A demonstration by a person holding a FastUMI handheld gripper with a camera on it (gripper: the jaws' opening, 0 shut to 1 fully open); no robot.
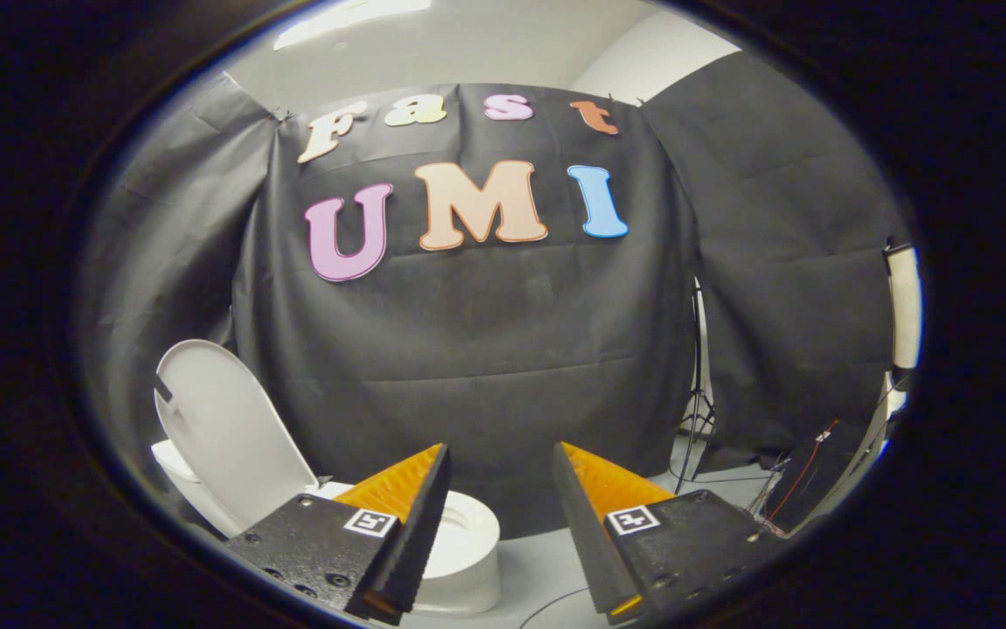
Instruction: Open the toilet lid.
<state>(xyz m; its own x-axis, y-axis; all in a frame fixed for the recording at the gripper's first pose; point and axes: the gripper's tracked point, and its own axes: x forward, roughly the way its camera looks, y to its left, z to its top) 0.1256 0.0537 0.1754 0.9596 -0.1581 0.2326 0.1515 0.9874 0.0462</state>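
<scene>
Gripper view has the toilet lid (228,428) already raised: a white oval panel standing up on edge, leaning back from the bowl, with a small dark tab on its upper left rim. It sits to the left of the gripper's (501,459) left finger and beyond it, well apart from both fingers. Right of the lid, the white toilet bowl (466,546) with its seat ring lies low, partly hidden behind the left finger, its rounded front showing in the gap just ahead of that finger.

Both fingers stand apart with a wide gap between them, holding nothing and touching nothing; only the pale floor (538,568) and the foot of the booth wall show through the gap. Each finger carries a small square black-and-white marker on its base.

Behind the lid and bowl hangs the black cloth wall (485,349), creased and draped to the floor. Further right of the toilet, past the right finger, a thin tripod stand (697,393) rises at a seam in the cloth, and beyond it some red and black cables (804,476) trail down near the floor.
</scene>
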